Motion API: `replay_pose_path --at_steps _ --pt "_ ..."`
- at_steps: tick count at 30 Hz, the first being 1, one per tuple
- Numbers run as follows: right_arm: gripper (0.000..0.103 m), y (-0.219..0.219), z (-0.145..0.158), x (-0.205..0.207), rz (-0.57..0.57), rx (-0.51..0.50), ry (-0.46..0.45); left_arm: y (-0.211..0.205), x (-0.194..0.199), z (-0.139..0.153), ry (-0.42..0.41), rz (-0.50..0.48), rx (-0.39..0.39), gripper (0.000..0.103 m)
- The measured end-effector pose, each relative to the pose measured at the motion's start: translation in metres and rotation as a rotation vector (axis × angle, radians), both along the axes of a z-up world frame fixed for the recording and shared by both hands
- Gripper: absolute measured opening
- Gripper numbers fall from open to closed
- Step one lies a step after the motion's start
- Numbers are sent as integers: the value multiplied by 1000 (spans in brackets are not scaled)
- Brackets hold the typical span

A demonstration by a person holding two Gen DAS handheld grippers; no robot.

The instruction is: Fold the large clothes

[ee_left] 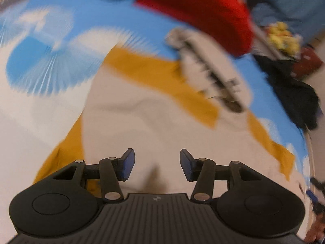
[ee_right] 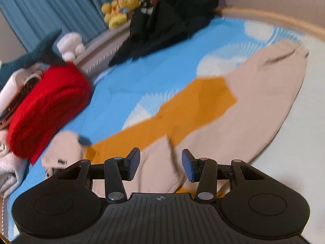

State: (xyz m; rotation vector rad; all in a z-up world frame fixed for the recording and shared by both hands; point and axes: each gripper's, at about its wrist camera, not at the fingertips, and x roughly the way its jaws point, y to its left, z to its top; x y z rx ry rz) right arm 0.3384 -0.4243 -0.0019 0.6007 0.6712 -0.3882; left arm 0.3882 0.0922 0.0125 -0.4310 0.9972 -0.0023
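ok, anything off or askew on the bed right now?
Mostly tidy. The black garment lies in an unfolded heap at the bed's far edge, and the beige-and-mustard garment is spread out, partly folded. No spills or damage visible.

No text, number or brand name can be read in either view. The only sign is a small round emblem, a circle split into quarters, on the ribbed black body of the left gripper [ee_left: 156, 166] and again on that of the right gripper [ee_right: 161, 166]. Dark marks run along a pale folded garment [ee_left: 211, 69] near the red fabric, too blurred to read.
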Motion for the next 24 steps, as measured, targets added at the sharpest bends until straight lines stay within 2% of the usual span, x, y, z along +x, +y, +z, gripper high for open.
replay_pose_path --at_steps 5,9,10,12,14,17,24 --pt "47 -24 20 -20 -35 -56 -43 -34 -19 26 -75 -133 43 55" --pt "47 -43 33 -36 -39 -102 -80 -60 -37 33 -122 -237 140 55" --pt "45 -50 35 -41 -44 -119 -94 -67 -41 31 -129 -263 165 55" --pt "33 -64 38 -51 -59 -142 -110 -79 -47 27 -133 -302 197 55" --pt "30 -82 37 -61 -80 -145 -127 -83 -53 22 -125 -320 202 55" --pt "30 -114 31 -78 -136 -115 -143 -83 -52 18 -122 -326 181 55" --pt "32 -204 -10 -108 -290 65 -121 -83 -47 12 -110 -338 207 55"
